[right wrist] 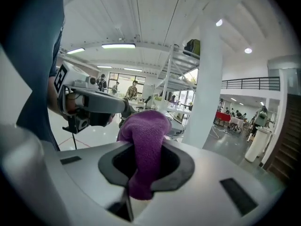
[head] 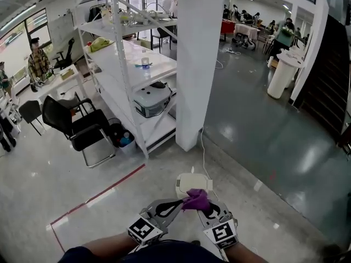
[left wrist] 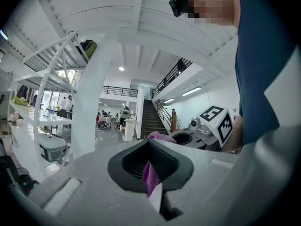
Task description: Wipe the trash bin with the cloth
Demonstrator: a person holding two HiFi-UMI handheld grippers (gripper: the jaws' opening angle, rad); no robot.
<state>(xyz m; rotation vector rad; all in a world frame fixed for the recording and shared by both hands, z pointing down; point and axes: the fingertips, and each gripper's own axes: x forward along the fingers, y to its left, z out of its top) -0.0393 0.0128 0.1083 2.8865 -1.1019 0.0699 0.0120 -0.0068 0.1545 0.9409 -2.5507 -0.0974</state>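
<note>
A purple cloth point(head: 196, 200) is stretched between my two grippers low in the head view. My left gripper point(head: 176, 205) is shut on one end, and a thin purple strip point(left wrist: 150, 177) shows in its closed jaws point(left wrist: 150, 166). My right gripper point(head: 207, 206) is shut on the bunched other end point(right wrist: 145, 142), which bulges out of its jaws point(right wrist: 146, 168). The white trash bin point(head: 187, 183) stands on the floor just beyond and below both grippers, with its lid facing up. In each gripper view the other gripper shows close by point(left wrist: 200, 133) point(right wrist: 96, 105).
A white pillar point(head: 198, 64) rises just past the bin, with a white cable point(head: 204, 152) running along the floor at its foot. A white shelving rack point(head: 134, 70) and a black chair point(head: 82, 127) stand to the left. Red floor tape point(head: 104, 193) runs left of the bin.
</note>
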